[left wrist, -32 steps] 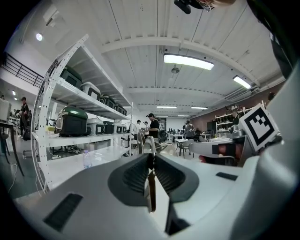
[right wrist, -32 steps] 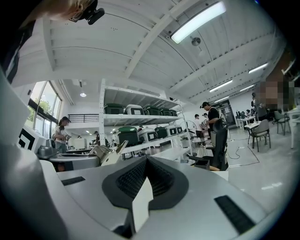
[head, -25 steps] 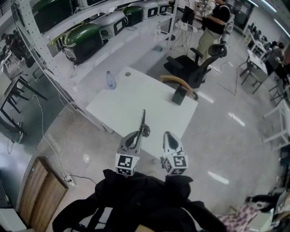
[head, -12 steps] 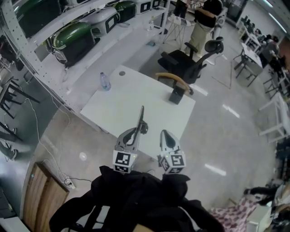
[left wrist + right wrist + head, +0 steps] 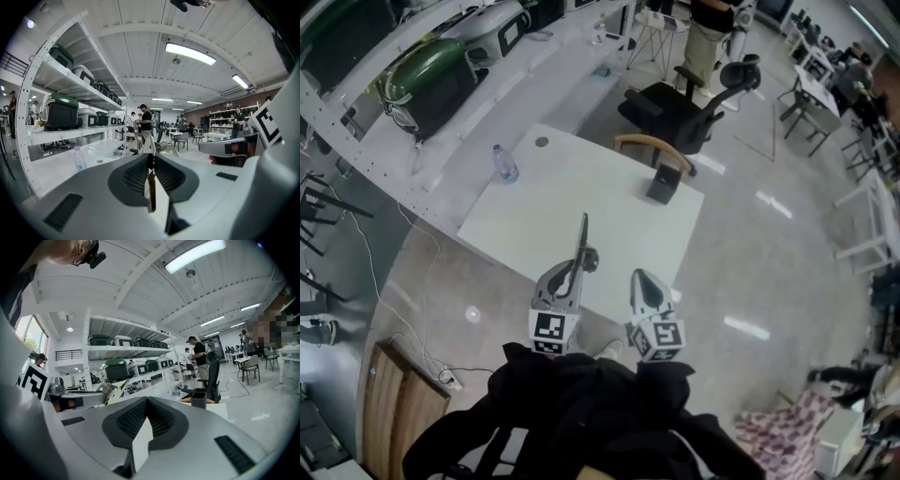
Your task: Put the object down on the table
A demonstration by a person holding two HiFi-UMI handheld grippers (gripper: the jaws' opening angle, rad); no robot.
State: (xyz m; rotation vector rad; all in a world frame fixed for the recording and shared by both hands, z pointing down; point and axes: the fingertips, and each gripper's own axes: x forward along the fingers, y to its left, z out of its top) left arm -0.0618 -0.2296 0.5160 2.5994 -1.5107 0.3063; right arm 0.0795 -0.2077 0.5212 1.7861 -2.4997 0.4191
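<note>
My left gripper [image 5: 575, 270] is shut on a long thin dark tool [image 5: 582, 239] that sticks out forward over the near edge of the white table [image 5: 534, 220]. In the left gripper view the tool [image 5: 151, 187] shows edge-on as a narrow dark strip pinched between the pads of the left gripper [image 5: 151, 161]. A small round part of it sits just ahead of the jaws. My right gripper [image 5: 639, 277] hangs beside the left one, over the table's near edge. It is shut with nothing in it, as the right gripper view [image 5: 146, 401] also shows.
On the table stand a water bottle [image 5: 502, 164] at the far left and a small black box [image 5: 661, 183] at the far right. A wooden chair back [image 5: 652, 145] and a black office chair [image 5: 680, 98] stand behind it. Shelving with green and white cases [image 5: 431, 80] runs along the left.
The table and room have slid down and left in the head view. Both grippers keep their pose, the tool still in the left one.
</note>
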